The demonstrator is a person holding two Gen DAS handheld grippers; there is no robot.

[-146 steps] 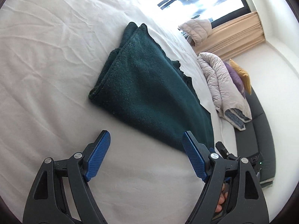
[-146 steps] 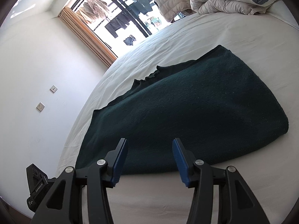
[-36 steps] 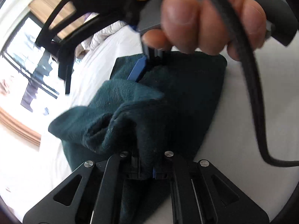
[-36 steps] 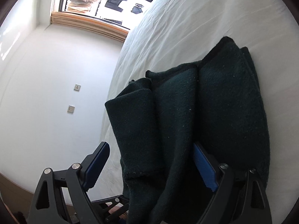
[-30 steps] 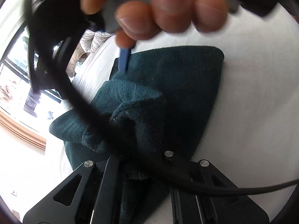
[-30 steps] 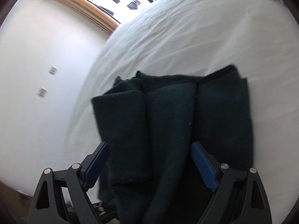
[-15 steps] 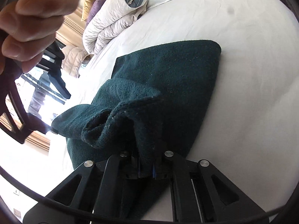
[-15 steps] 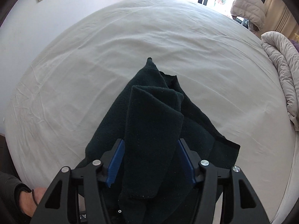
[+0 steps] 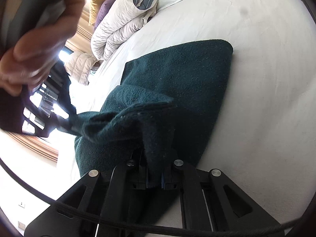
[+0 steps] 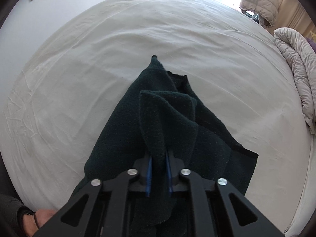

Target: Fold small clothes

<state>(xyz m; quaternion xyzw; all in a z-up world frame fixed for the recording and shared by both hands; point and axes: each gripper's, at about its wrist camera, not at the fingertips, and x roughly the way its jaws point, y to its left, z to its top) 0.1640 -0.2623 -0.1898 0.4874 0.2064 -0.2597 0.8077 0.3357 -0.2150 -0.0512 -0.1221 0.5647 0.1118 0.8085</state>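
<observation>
Pinching dark green cloth (image 9: 177,83): left tongs (image 9: 154,177), right tongs (image 10: 158,169) both clamped on edge.

Daylight fills both views, coming from the window (image 9: 42,100), which is blown out to pure white in the left wrist view and glares again at the top of the right wrist view. The white sheet (image 10: 118,59) is bright and evenly lit, with soft shadows in its creases. The dark green cloth (image 9: 177,75) reads nearly black in its folds. The hand (image 9: 39,39) at upper left is blurred. Fisheye bending curves the bed's edges, and dark vignetting rings both frames.
</observation>
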